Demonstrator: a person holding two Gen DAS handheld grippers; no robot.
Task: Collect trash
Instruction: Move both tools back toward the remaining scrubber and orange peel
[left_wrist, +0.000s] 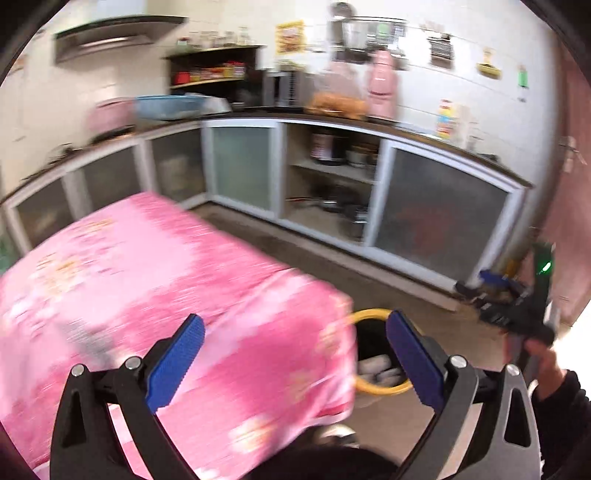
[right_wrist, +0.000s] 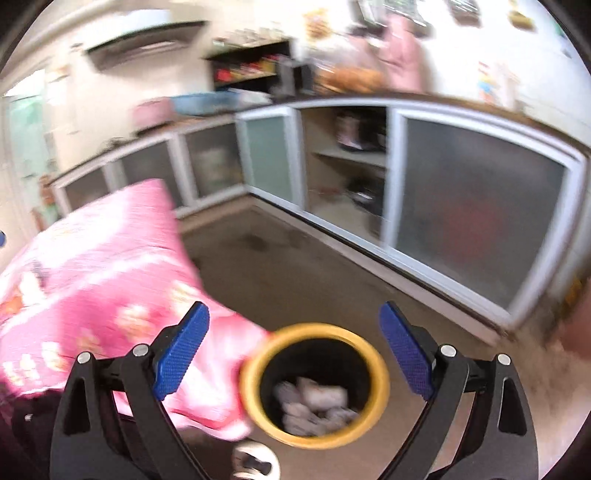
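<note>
A black bin with a yellow rim (right_wrist: 314, 384) stands on the floor by the corner of a table under a pink flowered cloth (right_wrist: 103, 280). Several crumpled white papers (right_wrist: 314, 402) lie inside the bin. My right gripper (right_wrist: 295, 343) hangs open above the bin, nothing between its blue pads. My left gripper (left_wrist: 295, 358) is open over the pink cloth's (left_wrist: 147, 273) corner, with the bin (left_wrist: 376, 354) partly hidden behind its right finger. The right gripper (left_wrist: 491, 295) shows at the right edge of the left wrist view, held by a hand in a dark sleeve. Both views are blurred.
Kitchen cabinets with frosted sliding doors (left_wrist: 436, 218) run along the far walls, one section open with pots on shelves (left_wrist: 332, 177). The brown floor (right_wrist: 288, 266) lies between table and cabinets. A white shoe tip (right_wrist: 255, 461) shows beside the bin.
</note>
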